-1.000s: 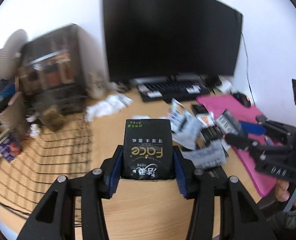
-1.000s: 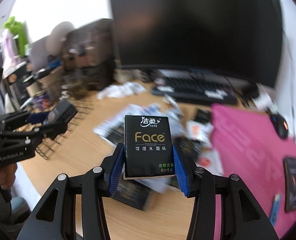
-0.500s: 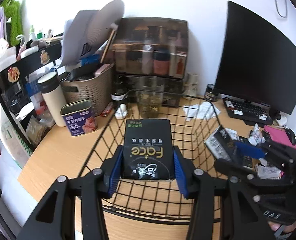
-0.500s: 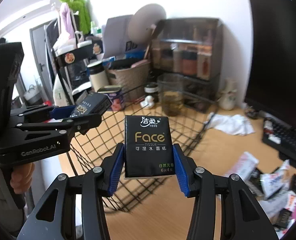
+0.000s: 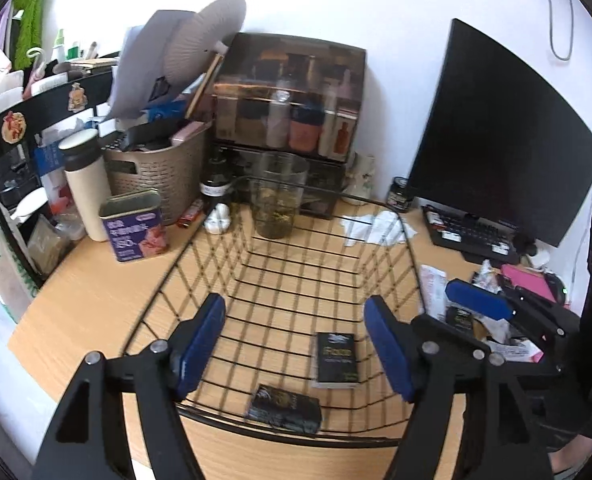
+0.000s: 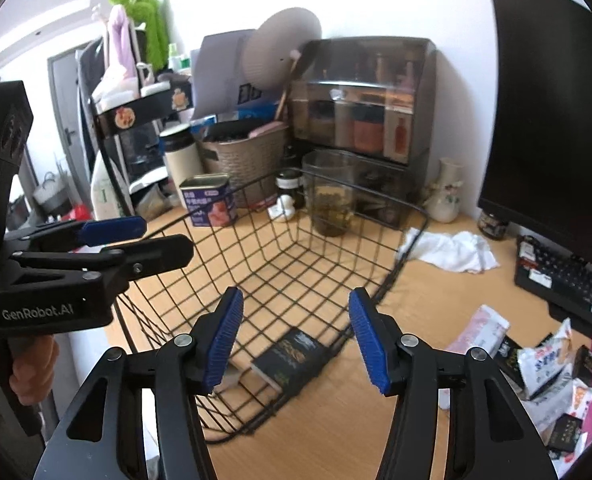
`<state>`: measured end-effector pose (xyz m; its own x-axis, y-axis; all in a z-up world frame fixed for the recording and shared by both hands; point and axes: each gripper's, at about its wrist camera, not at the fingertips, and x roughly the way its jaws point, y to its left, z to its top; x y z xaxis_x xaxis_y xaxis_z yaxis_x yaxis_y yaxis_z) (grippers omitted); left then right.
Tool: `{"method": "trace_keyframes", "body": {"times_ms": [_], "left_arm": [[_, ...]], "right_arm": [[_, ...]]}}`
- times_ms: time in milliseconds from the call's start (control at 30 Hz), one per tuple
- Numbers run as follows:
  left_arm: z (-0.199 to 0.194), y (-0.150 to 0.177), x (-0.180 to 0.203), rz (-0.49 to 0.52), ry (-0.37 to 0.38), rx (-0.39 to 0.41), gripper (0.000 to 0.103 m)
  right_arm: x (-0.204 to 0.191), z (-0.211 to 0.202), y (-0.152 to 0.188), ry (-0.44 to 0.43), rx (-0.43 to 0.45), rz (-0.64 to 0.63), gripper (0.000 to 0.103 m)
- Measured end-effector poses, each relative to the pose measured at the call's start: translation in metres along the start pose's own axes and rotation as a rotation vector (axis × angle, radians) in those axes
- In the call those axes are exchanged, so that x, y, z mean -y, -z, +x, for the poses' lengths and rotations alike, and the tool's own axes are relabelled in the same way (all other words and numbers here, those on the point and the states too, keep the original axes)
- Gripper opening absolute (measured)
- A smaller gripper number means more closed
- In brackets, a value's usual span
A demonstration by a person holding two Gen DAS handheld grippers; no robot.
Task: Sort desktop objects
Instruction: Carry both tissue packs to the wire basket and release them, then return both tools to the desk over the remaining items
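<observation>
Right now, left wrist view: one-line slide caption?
Open left gripper above a black wire basket holding two black tissue packs, desk clutter behind.

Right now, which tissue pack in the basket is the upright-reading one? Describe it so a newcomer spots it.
Start at the black wire basket in the middle of the wooden desk. Two black tissue packs lie on its floor at the near end. It is the flat pack on the right, farther in; the other pack lies skewed against the near rim.

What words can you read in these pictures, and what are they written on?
"GenRobot.AI" on the side of the left tongs.
"Face", faintly, on the black tissue pack in the wire basket.
The purple tin, the other tissue pack and the snack packets carry print too blurred to read.
</observation>
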<state>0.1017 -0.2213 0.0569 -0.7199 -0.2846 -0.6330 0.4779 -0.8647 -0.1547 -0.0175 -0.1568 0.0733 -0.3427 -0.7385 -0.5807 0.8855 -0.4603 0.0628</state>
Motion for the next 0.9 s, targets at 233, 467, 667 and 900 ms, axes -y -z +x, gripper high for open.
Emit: {"method": "trace_keyframes", "body": {"times_ms": [233,467,667,900], "left_arm": [[-0.004,0.013,0.055,0.088,0.068,-0.024,0.076],[-0.003,0.051,0.145,0.267,0.204,-0.097,0.08],[0.049,0.108,0.215,0.435,0.255,-0.246,0.081],[0.088,0.136,0.22,0.4,0.238,-0.354,0.081]], "right_arm": [[0.038,-0.042,0.029,0.073,-0.008,0.032,0.054],[0.121,-0.118,0.099,0.289,-0.063,0.149,0.059],[0.171,-0.132,0.159,0.394,-0.186,0.263,0.062],[0.202,-0.11,0.183,0.529,-0.299,0.244,0.062]]}}
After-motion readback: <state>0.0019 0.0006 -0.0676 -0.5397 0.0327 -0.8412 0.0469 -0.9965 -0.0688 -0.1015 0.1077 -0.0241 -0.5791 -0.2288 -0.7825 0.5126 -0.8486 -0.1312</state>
